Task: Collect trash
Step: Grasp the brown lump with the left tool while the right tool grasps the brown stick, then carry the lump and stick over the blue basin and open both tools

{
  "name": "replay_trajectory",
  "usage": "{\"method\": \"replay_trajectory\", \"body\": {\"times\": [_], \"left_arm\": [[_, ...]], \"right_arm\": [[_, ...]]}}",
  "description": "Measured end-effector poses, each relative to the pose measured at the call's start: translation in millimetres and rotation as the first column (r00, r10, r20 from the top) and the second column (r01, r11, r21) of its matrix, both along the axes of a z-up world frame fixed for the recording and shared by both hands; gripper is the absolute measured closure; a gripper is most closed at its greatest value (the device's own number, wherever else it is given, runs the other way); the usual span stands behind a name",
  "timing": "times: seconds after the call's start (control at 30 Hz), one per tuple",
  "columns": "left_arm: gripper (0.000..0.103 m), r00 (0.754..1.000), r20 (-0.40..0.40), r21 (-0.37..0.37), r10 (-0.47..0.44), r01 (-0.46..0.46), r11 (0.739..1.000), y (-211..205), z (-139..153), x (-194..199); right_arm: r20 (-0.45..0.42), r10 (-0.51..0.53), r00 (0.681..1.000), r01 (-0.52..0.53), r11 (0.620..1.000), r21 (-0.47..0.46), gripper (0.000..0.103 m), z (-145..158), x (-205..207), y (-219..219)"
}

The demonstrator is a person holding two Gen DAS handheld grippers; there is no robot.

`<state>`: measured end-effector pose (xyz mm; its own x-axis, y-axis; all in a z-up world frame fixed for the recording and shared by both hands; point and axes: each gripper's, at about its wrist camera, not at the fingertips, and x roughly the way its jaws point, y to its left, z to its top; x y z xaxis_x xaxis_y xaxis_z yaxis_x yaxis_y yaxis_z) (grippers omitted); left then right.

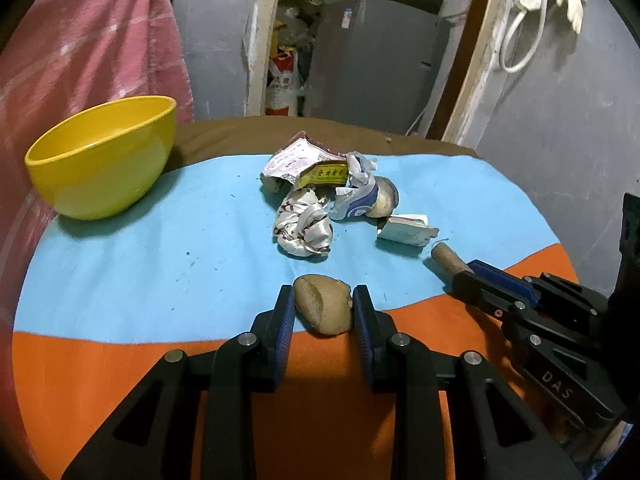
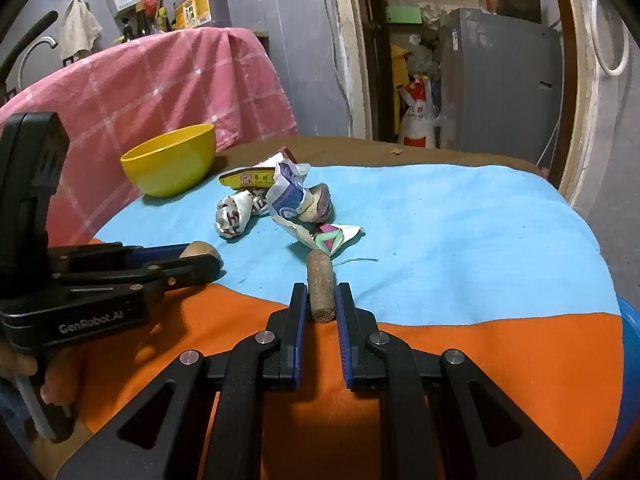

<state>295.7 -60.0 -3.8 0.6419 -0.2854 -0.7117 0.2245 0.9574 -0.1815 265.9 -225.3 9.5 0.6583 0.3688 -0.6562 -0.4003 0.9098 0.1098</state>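
Left tongs [image 1: 323,308] clamp a tan, rounded peel-like lump [image 1: 324,309] at the blue cloth's near edge on the tabletop [image 1: 120,280]. Right tongs [image 2: 322,304], narrow, pinch a brown cork-like stub [image 2: 320,286], probably bound for the yellow plastic bowl [image 1: 104,156]. Crumpled wrappers [image 1: 304,224] wait between. Only the right view shows my hand [image 2: 24,368].

Glossy yellow plastic bowl [image 1: 104,156] at the table's far left corner, matt blue-and-orange cloth [image 1: 160,264] spread over the table, crumpled shiny paper wrappers [image 1: 304,224], rough brown cork-like cylinder [image 2: 320,284], matt black plastic gripper arms with metal pins.
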Motion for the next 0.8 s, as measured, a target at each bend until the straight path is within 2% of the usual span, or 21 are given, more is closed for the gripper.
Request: {"method": "replay_trajectory", "body": {"times": [0.23,0.4,0.5,0.57,0.73,0.8], "left_arm": [[0.078,0.993,0.112,-0.039,0.045,-0.041,0.998,1,17,-22],[0.078,0.974,0.213,-0.082,0.08,-0.064,0.995,-6,29,-38],[0.078,0.954,0.281,-0.115,0.101,-0.071,0.991,-9,40,-48],[0.078,0.939,0.327,-0.111,0.102,-0.069,0.991,-15,48,-53],[0.078,0.9,0.427,-0.13,0.091,-0.038,0.991,-34,68,-62],[0.078,0.883,0.464,-0.139,0.078,-0.015,0.99,-43,77,-65]], "right_arm": [[0.076,-0.026,0.997,0.024,0.999,0.028,0.091,12,-12,-8],[0.179,-0.061,0.982,0.049,0.996,0.069,0.091,29,-25,-19],[0.256,-0.096,0.962,0.072,0.992,0.102,0.091,40,-35,-31],[0.298,-0.113,0.948,0.077,0.989,0.128,0.091,47,-40,-36],[0.424,-0.169,0.89,0.107,0.98,0.165,0.091,65,-59,-48],[0.48,-0.203,0.854,0.135,0.976,0.173,0.091,72,-69,-54]]}}
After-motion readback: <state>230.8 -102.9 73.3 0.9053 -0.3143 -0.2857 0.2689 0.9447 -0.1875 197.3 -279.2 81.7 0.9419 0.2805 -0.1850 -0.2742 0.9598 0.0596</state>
